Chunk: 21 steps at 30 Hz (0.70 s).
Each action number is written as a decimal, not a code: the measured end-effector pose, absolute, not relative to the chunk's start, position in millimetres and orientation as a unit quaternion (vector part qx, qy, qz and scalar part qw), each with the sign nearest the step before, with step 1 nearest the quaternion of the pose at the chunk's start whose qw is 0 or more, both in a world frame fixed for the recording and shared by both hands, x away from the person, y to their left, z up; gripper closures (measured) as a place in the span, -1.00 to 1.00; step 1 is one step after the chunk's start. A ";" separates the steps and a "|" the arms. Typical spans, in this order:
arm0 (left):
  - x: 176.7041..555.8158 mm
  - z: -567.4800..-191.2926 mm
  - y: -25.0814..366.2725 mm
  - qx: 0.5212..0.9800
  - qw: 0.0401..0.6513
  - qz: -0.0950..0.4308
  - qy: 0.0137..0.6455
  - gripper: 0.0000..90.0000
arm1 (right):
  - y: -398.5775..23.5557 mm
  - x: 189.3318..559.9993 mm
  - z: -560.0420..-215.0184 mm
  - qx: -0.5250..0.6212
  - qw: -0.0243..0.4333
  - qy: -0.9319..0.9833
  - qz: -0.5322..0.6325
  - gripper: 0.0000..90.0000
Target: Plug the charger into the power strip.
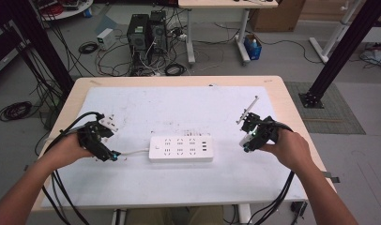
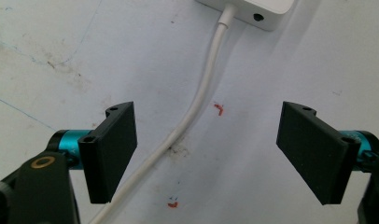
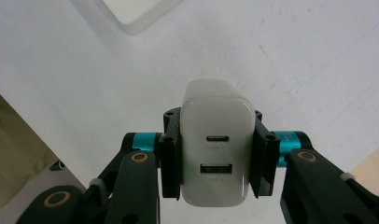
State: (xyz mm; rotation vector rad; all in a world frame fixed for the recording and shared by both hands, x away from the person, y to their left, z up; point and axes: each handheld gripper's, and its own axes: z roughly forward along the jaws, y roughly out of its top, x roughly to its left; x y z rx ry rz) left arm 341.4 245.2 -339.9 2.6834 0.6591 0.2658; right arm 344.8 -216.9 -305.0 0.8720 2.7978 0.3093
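High view: a white power strip (image 1: pixel 180 149) is seen lying flat near the middle of a white mat (image 1: pixel 188 108) that covers most of the wooden tabletop (image 1: pixel 292 101). Its white cord (image 1: pixel 133 152) is led off from its left end toward the left gripper (image 1: pixel 114 156), which is held low over the mat just beside that end. The right gripper (image 1: pixel 246 142) is held to the right of the strip, apart from it, with a white charger (image 1: pixel 245 139) seen at its tip.

Left gripper view: the two black jaws are shown standing apart, with nothing clamped between them. The cord (image 2: pixel 197 100) is seen running on the mat between them, closer to the jaw at the left of that view, and no pad is pressed on it. A corner of the power strip (image 2: pixel 257 9) is shown at the top edge, where the cord is joined to it.

Right gripper view: the jaws are closed on the two sides of the charger (image 3: pixel 216 149), a white block with rounded corners. Two ports, one small oval and one wider rectangular, are shown on the face turned to the camera. The charger is held clear above the mat (image 3: pixel 295 56), and a corner of the power strip (image 3: pixel 134 14) is visible at the top.
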 end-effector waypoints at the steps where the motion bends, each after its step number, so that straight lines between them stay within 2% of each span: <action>1: 341.6 -340.5 245.5 0.951 0.182 0.094 0.233 -0.55 | -214.6 346.4 -303.4 0.293 0.095 0.945 0.108 0.38; 21: 343.1 -354.3 248.4 0.950 0.190 0.085 0.235 -0.55 | -143.1 387.3 -298.2 0.224 0.060 0.962 0.142 0.39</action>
